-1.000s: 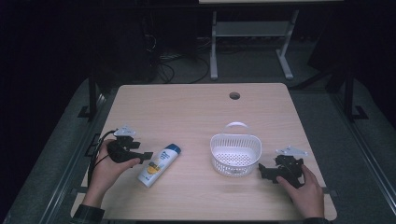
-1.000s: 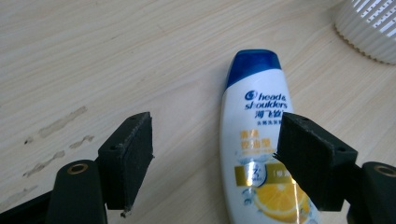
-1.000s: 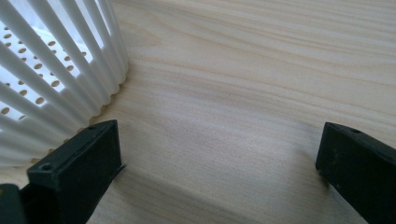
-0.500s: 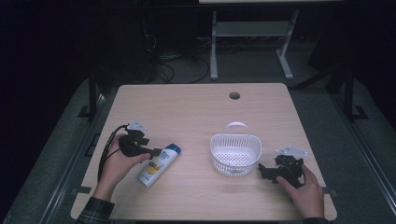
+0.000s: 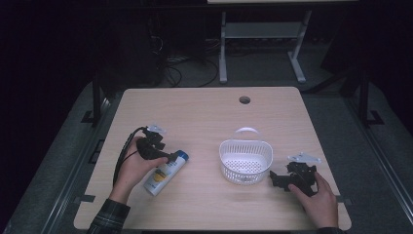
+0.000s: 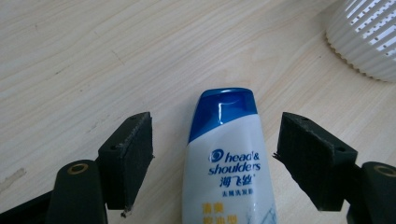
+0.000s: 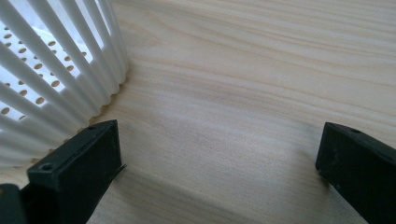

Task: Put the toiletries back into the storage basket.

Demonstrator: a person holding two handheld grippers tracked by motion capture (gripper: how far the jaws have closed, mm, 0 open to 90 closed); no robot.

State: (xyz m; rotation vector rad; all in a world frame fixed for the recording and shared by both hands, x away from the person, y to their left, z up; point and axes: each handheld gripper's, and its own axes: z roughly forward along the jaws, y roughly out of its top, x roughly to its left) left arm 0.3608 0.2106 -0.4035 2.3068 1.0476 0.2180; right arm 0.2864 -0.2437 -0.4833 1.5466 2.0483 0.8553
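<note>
One Head & Shoulders shampoo bottle (image 6: pixel 227 154) lying flat on the desk (image 5: pixel 204 117), blue cap pointing away, framed between the parted jaws of the left gripper (image 6: pixel 215 158) with a gap on either side, neither pad touching. In the high view, left gripper (image 5: pixel 168 157) right at the cap end. One white slotted basket (image 5: pixel 245 161) nearby to the right. Right gripper (image 5: pixel 276 178) just beside the basket, jaws wide apart over bare wood. Two grippers in all.
</note>
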